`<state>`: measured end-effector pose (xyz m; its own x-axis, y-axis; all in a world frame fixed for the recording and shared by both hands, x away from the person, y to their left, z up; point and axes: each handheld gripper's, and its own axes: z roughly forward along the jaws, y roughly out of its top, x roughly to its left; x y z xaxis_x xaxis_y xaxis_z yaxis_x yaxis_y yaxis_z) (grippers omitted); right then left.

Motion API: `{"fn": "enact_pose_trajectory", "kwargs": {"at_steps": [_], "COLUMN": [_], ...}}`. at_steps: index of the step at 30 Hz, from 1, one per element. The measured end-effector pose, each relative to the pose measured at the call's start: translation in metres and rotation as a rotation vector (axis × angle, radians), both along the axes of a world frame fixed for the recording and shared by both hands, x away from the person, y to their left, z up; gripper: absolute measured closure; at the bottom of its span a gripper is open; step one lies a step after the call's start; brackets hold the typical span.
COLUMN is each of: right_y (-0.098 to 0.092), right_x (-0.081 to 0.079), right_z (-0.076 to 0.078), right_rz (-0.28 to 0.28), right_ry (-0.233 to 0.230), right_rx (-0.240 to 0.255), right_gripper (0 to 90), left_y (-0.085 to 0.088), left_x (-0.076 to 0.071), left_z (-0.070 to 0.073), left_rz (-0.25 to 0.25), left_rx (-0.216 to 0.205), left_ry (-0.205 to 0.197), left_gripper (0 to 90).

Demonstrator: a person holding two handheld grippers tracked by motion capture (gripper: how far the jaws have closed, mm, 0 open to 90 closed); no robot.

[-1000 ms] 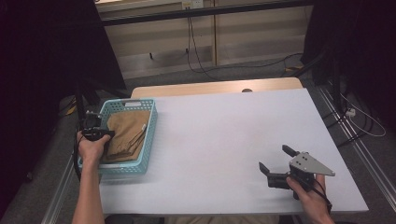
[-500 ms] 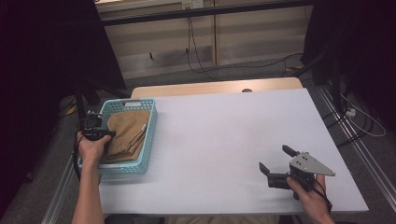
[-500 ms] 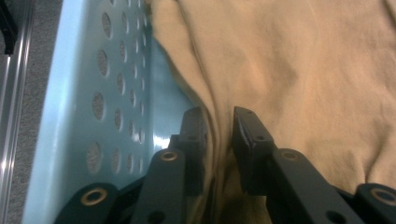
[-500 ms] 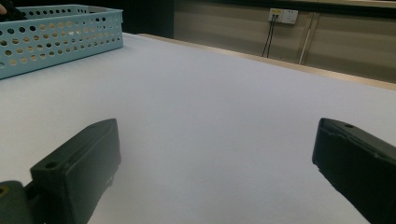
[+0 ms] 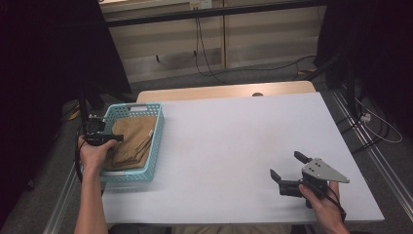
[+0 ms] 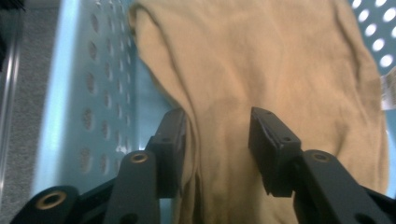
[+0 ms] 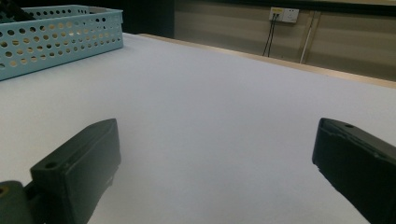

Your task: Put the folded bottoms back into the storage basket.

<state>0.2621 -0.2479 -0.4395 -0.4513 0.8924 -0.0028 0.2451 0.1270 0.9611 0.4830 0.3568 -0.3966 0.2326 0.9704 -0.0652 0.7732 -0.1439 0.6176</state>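
Your left gripper [image 6: 219,154] is down inside the light blue perforated basket [image 5: 155,146] that sits at the left edge of the tabletop [image 5: 234,141], toward its near corner; the jaws stand part open, one on each side of a raised fold of the tan folded cloth [image 6: 261,70] that lies in the basket; from the left gripper view I cannot tell whether the pads already press the fabric, but there is a clear gap at the right-hand jaw, so treat the cloth as straddled and not yet gripped. My reading is that you have set the jaws across the fold because a ridge of fabric gives both pads something to close on, where a flat layer would slip away.

In the high view your left hand [image 5: 95,153] holds that gripper over the basket's left wall, with the cloth [image 5: 131,141] filling most of the basket floor; a small white tag shows at the cloth's right side near the basket wall, but any writing on it is too small to read.

Your right gripper [image 5: 292,170] rests low near the near right corner of the tabletop, well apart from the basket, jaws spread wide and holding nothing; it points across bare white surface, probably parked there so it stays out of the left arm's way and is ready to receive or spread the cloth.

No brand or label can be read on the basket or the grippers.
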Motion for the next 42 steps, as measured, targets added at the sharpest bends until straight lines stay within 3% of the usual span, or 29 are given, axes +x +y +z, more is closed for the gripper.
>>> {"fn": "enact_pose_trajectory", "kwargs": {"at_steps": [6,11,12,17,20,24,27,29,36,42], "right_y": [0.000,0.000,0.000,-0.001,0.000,-0.001,-0.001,-0.002,-0.002,-0.002], "right_x": [0.000,0.000,0.000,0.002,0.002,0.003,0.003,0.003,0.002,0.002], "right_z": [0.000,0.000,0.000,0.000,-0.001,-0.001,-0.001,-0.001,-0.001,-0.001], "right_rz": [0.001,0.000,0.000,-0.002,-0.003,-0.005,-0.005,-0.006,-0.014,-0.018], "right_ry": [-0.001,0.000,0.000,0.000,-0.001,0.000,-0.002,-0.001,-0.001,-0.002], "right_rx": [0.000,0.001,0.001,0.004,0.005,0.009,0.010,0.009,0.011,0.010], "right_gripper": [0.9,0.9,0.9,0.9,0.9,0.8,0.8,0.8,0.8,0.8], "left_y": [-0.003,0.002,0.002,0.002,0.004,0.010,0.012,0.013,0.015,0.017], "left_x": [0.000,0.000,0.000,0.000,-0.002,-0.004,-0.009,-0.011,-0.022,-0.036], "left_z": [0.007,0.008,0.008,0.012,0.013,0.013,0.017,0.019,0.024,0.030], "left_rz": [-0.027,0.006,0.023,0.021,0.025,0.027,0.002,0.000,-0.041,-0.060], "left_rx": [0.002,0.001,-0.024,-0.039,-0.043,-0.116,-0.121,-0.149,-0.138,-0.150], "left_ry": [-0.047,-0.086,-0.105,-0.167,-0.194,-0.200,-0.257,-0.278,-0.349,-0.377], "left_gripper": [37.3,25.6,23.6,7.6,5.5,5.5,5.0,4.7,4.8,5.5]}}
